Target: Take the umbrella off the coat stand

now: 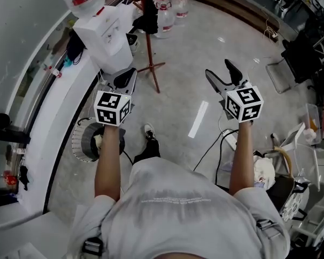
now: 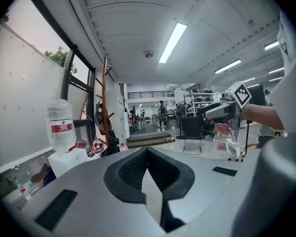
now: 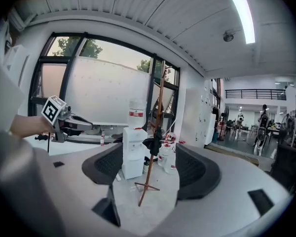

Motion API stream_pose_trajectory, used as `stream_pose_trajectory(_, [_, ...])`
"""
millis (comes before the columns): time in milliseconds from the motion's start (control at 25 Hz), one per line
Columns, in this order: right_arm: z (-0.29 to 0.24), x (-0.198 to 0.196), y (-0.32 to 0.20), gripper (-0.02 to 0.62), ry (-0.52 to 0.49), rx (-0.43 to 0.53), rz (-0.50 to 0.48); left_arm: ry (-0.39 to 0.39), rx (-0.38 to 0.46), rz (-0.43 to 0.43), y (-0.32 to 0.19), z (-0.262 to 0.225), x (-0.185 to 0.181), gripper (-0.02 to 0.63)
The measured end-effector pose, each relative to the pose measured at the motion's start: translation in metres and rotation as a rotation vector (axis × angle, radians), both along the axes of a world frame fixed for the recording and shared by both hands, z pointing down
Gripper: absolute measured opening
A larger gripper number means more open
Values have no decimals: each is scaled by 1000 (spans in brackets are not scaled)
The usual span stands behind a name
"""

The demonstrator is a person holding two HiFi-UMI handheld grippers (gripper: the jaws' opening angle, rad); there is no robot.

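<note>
Umbrella [image 1: 147, 16]: black and folded, it hung high on the coat stand [image 1: 153, 63], at about 12 o'clock from the person in the head view and well apart from both grippers.
Stand: it was a thin red pole on spread feet, set on the floor with the water dispenser [image 1: 105, 39] just beside it at its 9 o'clock.
Left gripper [image 1: 124, 79]: its jaws were closed together with nothing between them, and the stand lay at about its 1 o'clock.
Right gripper [image 1: 220, 70]: its jaws stood wide apart and held nothing. In the right gripper view the stand and umbrella showed far off, framed in the gap.
Weight: the umbrella looked light, an easy lift for one gripper.
Stiffness: it probably had a rigid shaft under soft, loose cloth that would bunch under the pads.
Slip: the cloth was likely slick, so a grip would need to press through to the shaft.
Fragility: the ribs were probably thin, so the grip called for was firm but not crushing.
Hold point: the best place seemed to be around the bundled middle, or just beneath the peg. How it hooked on the peg could not be made out.
Risk: the stand looked slender, and a sideways pull might tip it, so lifting upward first seemed safer.
Progress: this was the approach only, with the umbrella not yet touched.
</note>
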State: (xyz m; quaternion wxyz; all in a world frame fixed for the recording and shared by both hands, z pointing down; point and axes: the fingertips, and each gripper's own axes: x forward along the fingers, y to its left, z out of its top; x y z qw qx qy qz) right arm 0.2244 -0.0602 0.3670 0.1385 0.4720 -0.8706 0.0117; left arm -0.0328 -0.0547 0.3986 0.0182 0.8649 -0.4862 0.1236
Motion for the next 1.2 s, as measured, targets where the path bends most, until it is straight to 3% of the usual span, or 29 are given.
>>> stream_pose_trajectory(160, [-10, -27, -64, 331, -1, -15, 21, 6, -7, 1, -64, 2, -28, 15])
stream_pose_trajectory(400, [-18, -63, -152, 316, 83, -43, 59, 12, -14, -6, -148, 0, -69, 15])
stream_pose_trajectory(560, [-15, -89, -205, 318, 62, -85, 65, 20, -30, -6, -192, 6, -91, 15])
stream_pose_trajectory(1000, [35, -141, -316, 299, 159, -178, 45, 31, -131, -54, -255, 47, -130, 15])
stream_pose_trajectory(1200, [75, -161, -362, 285, 171, -241, -24, 32, -192, -120, -270, 74, -139, 15])
